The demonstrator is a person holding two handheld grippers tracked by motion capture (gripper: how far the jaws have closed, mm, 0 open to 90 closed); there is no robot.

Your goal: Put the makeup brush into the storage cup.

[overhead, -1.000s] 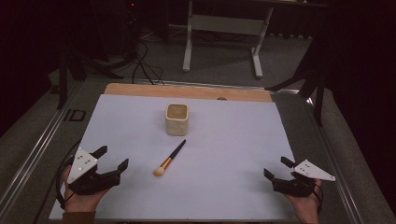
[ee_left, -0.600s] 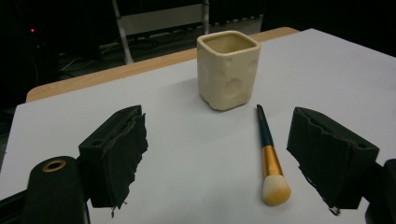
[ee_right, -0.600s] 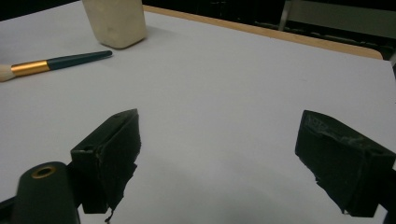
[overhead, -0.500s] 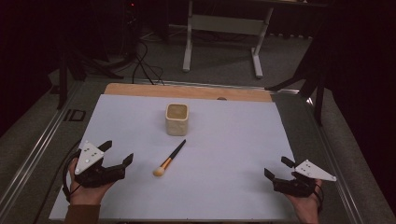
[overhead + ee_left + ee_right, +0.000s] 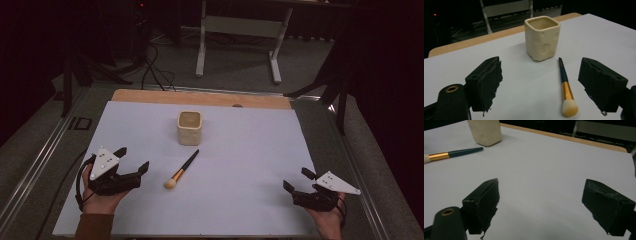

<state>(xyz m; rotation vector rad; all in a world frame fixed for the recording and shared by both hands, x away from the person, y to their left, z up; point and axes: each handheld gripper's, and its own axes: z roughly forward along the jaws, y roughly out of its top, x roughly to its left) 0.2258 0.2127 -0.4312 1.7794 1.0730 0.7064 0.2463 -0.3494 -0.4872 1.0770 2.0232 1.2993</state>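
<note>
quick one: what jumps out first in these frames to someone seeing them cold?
Probably the cream square cup standing upright at the centre of the white table sheet, with the makeup brush lying flat just in front of it, bristles toward the person. Then the two black grippers at the near corners: the left gripper open and angled toward the brush, the right gripper open over bare sheet.

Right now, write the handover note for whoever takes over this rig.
Left claw: open, empty, low near the table's left front, aimed at the brush.
Right claw: open, empty, at the right front.
Brush: flat on the white sheet, bristles toward the person, handle tip toward the cup, not touching it.
Cup: upright.
Done: nothing gripped.
Left: likely grip the brush, probably stand it in the cup.
</note>
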